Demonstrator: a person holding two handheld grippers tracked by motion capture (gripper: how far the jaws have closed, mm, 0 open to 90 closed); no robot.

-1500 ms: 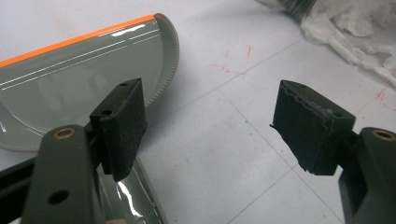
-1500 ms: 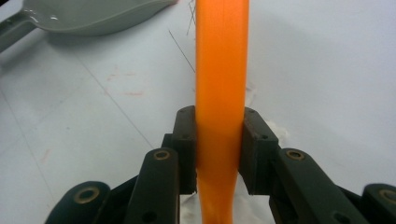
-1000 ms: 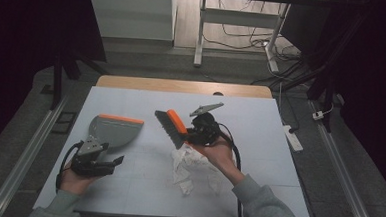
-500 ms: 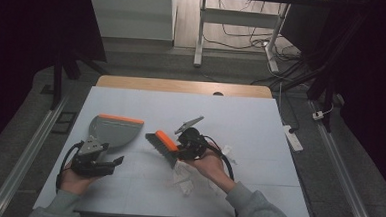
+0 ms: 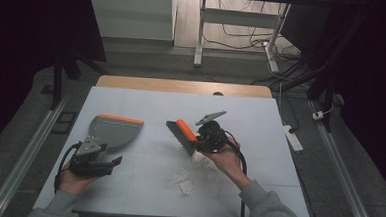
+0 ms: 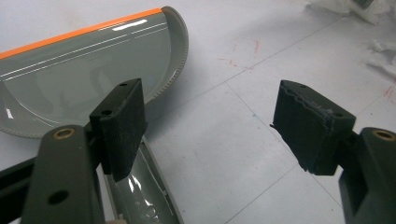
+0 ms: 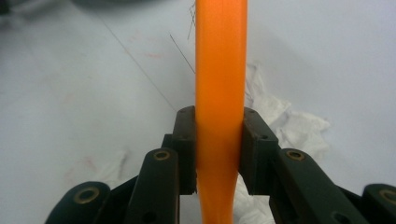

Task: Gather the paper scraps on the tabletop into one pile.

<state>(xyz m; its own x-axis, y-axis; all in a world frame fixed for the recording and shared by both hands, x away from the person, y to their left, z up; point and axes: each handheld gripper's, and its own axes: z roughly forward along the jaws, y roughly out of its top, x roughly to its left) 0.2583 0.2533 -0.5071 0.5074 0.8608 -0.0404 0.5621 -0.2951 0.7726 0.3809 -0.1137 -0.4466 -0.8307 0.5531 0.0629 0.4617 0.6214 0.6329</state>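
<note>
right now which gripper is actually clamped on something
The right gripper, shut on the orange brush handle; the left gripper stands open beside the dustpan.

The high view is unevenly lit: the white table top is the brightest area at the centre of the frame, while the left and right edges fall into near black. A paler patch of floor shows at the upper middle. Shadows on the table are soft and faint. The picture is slightly grainy and soft in detail.

In the left gripper view, light from above leaves thin white streaks of glare on the grey dustpan at the upper left; the black pads in the foreground are sharp enough to show texture.

In the right gripper view, the orange brush handle is smooth and bright, the crumpled paper behind it soft and out of focus.
</note>
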